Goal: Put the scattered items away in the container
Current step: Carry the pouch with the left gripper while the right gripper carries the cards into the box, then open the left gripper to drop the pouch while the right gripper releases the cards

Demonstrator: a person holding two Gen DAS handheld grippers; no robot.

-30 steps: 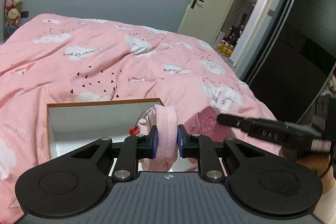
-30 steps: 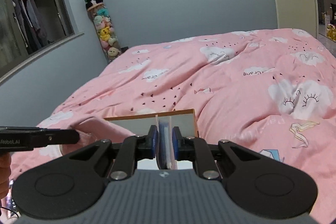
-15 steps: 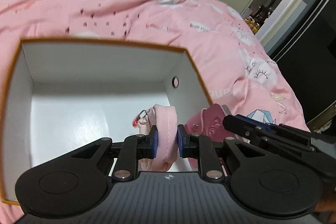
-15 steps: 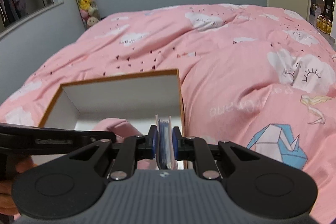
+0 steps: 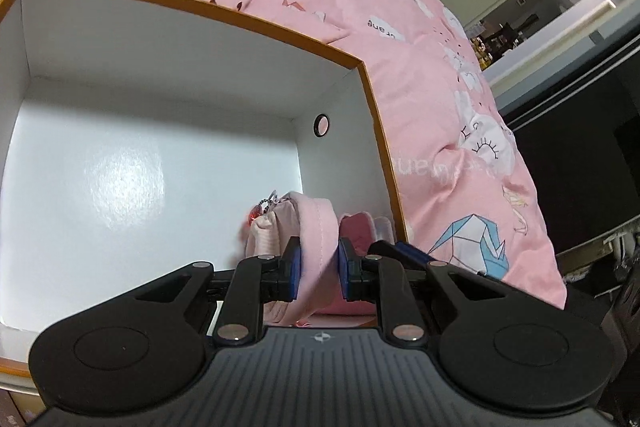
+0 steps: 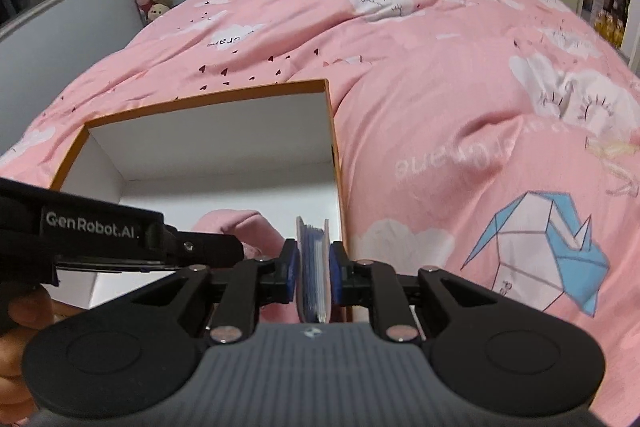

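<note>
While left gripper clamps pink pouch, right gripper opening around blue packet

Box on bed; pouch seemingly inside.

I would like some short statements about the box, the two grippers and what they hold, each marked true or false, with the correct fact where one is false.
1. The left gripper is clamped on a pink fabric pouch. True.
2. The white box has a blue rim. False: the rim is orange.
3. The right gripper has a flat packet with blue contents between its jaws, which are opening. True.
4. The box stands on a bare wooden floor. False: it rests on a pink bedcover printed with clouds.
5. The pink pouch hangs over the inside of the box, near its right wall. True.
6. The far part of the box floor is piled with toys. False: it shows bare white.
</note>
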